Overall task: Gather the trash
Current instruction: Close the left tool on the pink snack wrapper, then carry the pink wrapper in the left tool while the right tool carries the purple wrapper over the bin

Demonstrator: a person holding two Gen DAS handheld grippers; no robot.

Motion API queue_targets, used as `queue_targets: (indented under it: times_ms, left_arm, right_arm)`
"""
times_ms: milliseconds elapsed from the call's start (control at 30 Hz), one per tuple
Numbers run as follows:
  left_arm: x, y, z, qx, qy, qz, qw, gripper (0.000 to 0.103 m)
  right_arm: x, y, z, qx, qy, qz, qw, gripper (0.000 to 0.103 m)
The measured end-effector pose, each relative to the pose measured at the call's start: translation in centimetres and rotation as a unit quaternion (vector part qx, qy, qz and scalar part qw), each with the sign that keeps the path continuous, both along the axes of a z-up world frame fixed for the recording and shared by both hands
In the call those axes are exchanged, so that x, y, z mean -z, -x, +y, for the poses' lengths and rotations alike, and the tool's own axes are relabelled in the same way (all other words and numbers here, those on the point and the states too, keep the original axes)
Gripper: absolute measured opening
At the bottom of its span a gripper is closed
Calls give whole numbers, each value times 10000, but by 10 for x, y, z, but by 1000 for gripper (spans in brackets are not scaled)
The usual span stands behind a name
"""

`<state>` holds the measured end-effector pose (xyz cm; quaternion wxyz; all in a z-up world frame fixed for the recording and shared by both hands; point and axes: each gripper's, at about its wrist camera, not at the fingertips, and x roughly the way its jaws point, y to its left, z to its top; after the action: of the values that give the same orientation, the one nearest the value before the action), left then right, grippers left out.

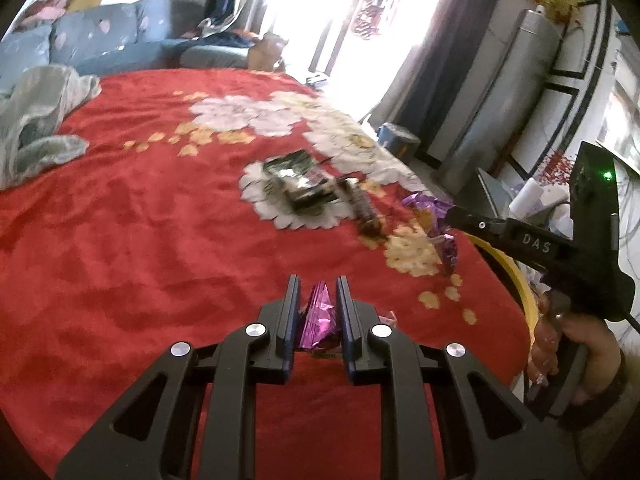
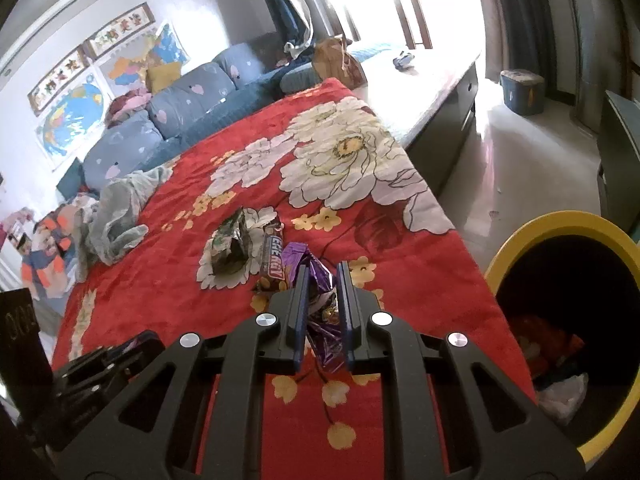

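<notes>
Red plush blanket (image 1: 140, 240) w/ white and yellow flowers is spread over the bed. A magenta foil wrapper (image 1: 320, 320) is pinched between the narrow jaws of the left hand-held gripper (image 1: 318, 280), near edge of the bed. A purple foil wrapper (image 2: 316, 280) is clamped in the right hand-held gripper (image 2: 323, 268), nearly closed on it, just right of centre near the bed's right edge. The right unit is gripped by a person's hand (image 1: 560, 344), seen at far right in the left wrist view. A brown "Energy" bar wrapper (image 2: 272, 256) and a dark green foil packet (image 2: 232, 248) are left lying side by side on the blanket, mid-bed. A yellow-rimmed bin (image 2: 560, 224) w/ trash inside is stood on the floor, right of the bed. A grey-green cloth (image 2: 116, 216) is crumpled at far left.
</notes>
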<state>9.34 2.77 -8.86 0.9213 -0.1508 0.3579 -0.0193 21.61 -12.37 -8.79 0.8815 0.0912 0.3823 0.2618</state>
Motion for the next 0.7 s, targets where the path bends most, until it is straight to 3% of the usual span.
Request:
queue_targets:
  times_ms: [700]
  left_arm:
    - [-44, 9, -47, 569, -305, -650, 9958, 17]
  right_arm:
    - [-29, 22, -27, 35, -84, -342, 9994, 9]
